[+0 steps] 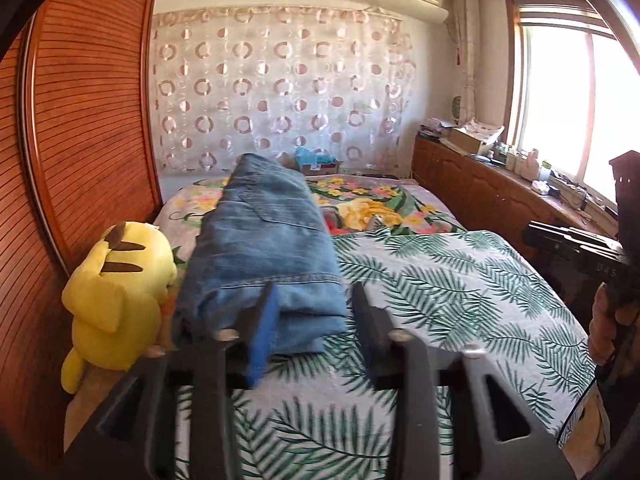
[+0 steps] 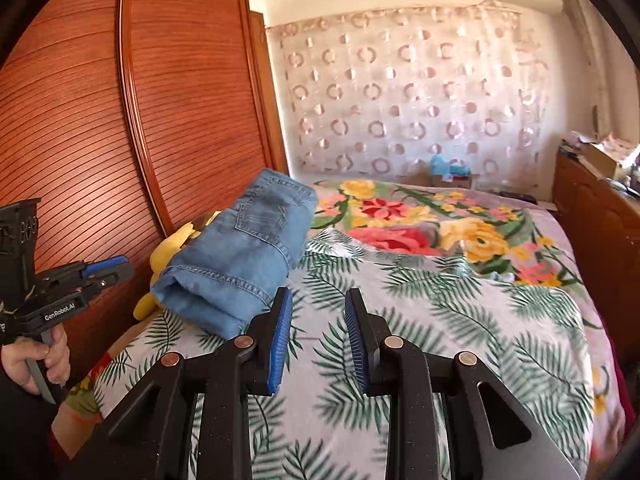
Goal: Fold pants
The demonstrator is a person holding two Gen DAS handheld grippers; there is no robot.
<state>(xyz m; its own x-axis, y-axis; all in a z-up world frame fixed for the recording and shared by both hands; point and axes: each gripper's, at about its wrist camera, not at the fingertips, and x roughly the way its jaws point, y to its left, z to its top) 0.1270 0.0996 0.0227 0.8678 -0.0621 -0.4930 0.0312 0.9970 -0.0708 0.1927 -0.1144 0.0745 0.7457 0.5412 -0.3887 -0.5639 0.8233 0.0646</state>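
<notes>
The blue denim pants point(image 1: 264, 248) lie folded into a thick bundle on the leaf-print sheet point(image 1: 440, 280) at the left side of the bed; they also show in the right wrist view point(image 2: 244, 248). My left gripper point(image 1: 316, 292) is open and empty, its fingertips just in front of the bundle's near edge. It shows held in a hand at the left of the right wrist view point(image 2: 108, 270). My right gripper point(image 2: 318, 298) is open and empty above the sheet, to the right of the bundle. It shows at the right edge of the left wrist view point(image 1: 532, 234).
A yellow plush toy point(image 1: 120, 296) sits left of the pants against the wooden wardrobe point(image 1: 88, 120). A floral blanket point(image 2: 440, 224) covers the far half of the bed. A cluttered wooden cabinet point(image 1: 500, 184) runs under the window at the right.
</notes>
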